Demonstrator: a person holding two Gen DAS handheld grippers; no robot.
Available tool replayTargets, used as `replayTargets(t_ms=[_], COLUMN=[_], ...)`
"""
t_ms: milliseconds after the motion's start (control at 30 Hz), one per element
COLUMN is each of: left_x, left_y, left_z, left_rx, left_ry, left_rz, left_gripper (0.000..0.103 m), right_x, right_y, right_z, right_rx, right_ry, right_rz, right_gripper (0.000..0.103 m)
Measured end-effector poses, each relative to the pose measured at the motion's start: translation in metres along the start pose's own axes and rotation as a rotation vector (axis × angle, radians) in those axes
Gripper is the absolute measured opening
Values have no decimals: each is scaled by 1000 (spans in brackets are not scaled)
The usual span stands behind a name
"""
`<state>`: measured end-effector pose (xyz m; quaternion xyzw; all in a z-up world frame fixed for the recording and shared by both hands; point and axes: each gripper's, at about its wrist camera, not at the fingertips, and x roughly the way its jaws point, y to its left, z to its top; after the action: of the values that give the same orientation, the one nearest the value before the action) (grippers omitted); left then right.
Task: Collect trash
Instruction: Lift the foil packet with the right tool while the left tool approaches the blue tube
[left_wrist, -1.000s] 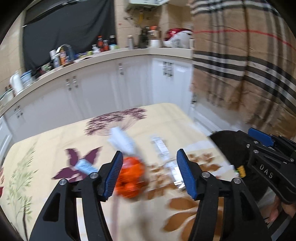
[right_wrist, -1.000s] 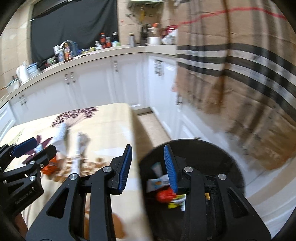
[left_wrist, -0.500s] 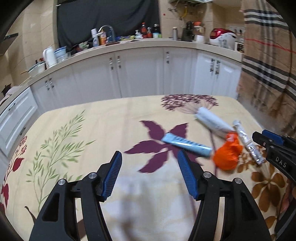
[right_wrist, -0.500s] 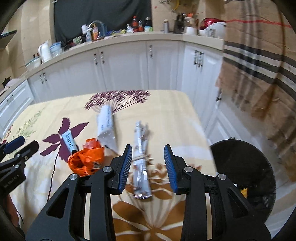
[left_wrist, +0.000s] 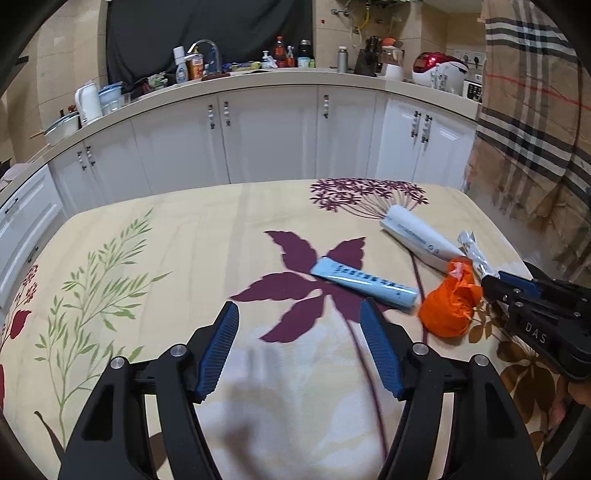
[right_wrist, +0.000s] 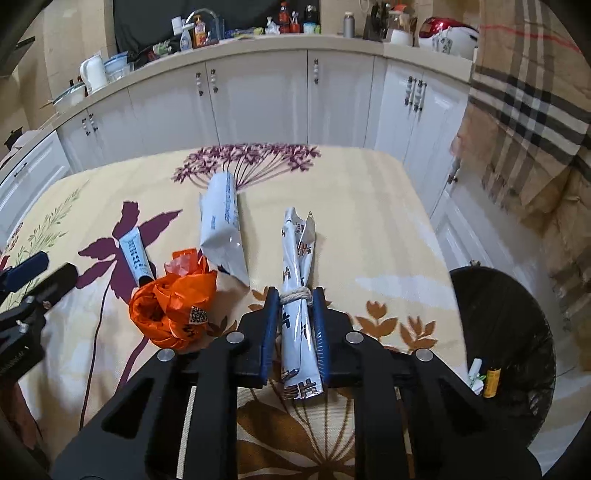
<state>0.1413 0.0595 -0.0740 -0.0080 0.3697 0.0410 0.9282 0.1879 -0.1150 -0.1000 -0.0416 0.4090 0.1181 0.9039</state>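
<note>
The right gripper (right_wrist: 294, 299) is pinching the tied white wrapper (right_wrist: 297, 277) lying on the near right of the table (right_wrist: 369, 229). The left gripper (left_wrist: 299, 325), jaws opening, holds nothing. Next, I judge: lift the wrapper right to the black bin (right_wrist: 517, 314).

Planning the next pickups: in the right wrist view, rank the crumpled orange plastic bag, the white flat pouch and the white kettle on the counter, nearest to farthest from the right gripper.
1. Crumpled orange plastic bag, just left of the right gripper.
2. White flat pouch, beyond it, up-left.
3. White kettle, far back on the counter, left.
</note>
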Motion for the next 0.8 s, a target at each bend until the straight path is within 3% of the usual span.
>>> replayTargets(t_ms=[367, 800], left_x=[22, 44], left_y=[-34, -38], left_z=[17, 12], left_rx=[40, 96], left_ry=[40, 119], left_rz=[-29, 32], left_gripper=[68, 68], right_x=[-24, -32], right_y=[-27, -47], right_z=[-7, -10], right_rx=[15, 49], right_ry=[-69, -94], right_rz=[-63, -63], right_gripper=[18, 18])
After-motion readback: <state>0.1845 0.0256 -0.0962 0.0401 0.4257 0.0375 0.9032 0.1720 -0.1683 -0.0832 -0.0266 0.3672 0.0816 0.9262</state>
